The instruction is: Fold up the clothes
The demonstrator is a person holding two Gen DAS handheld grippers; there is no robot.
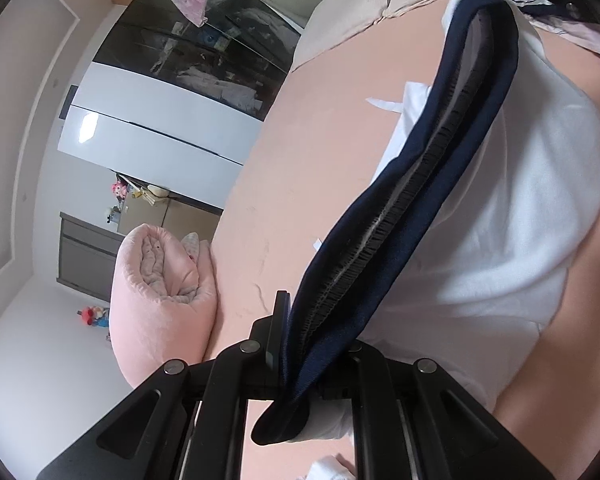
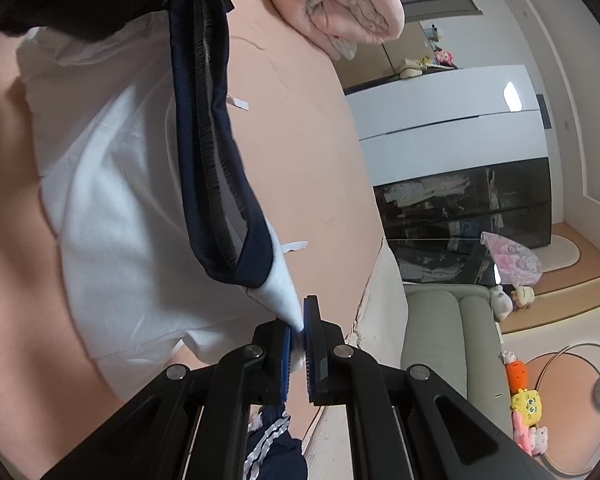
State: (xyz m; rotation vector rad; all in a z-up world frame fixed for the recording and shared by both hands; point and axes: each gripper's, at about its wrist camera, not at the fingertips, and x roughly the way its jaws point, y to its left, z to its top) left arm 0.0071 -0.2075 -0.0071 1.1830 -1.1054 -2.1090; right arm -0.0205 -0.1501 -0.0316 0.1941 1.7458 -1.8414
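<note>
In the left wrist view, a rolled pink blanket [image 1: 164,300] with a fleecy, crinkled end sits at the lower left on the smooth peach bedsheet [image 1: 320,152]. At bottom centre the left claw [image 1: 300,364] is clenched on the navy ribbed neckband [image 1: 440,168] of a white shirt [image 1: 520,220], the band running taut as a long dark loop up to the upper right, where the black frame of the other claw shows at the frame's edge. The soft white cloth hangs in a broad sag to the right of the band, above the sheet. In the right wrist view, the shirt fills the left half, its body [image 2: 112,208] draped and lightly creased, with the navy band [image 2: 204,128] stretching from the top down toward centre. At bottom centre the right claw [image 2: 298,344] is nearly closed, its blue ridged pads [image 2: 286,354] pinching a pointed tip of white fabric just beside the band. A grey sofa [image 2: 448,328] stands at the lower right.
</note>
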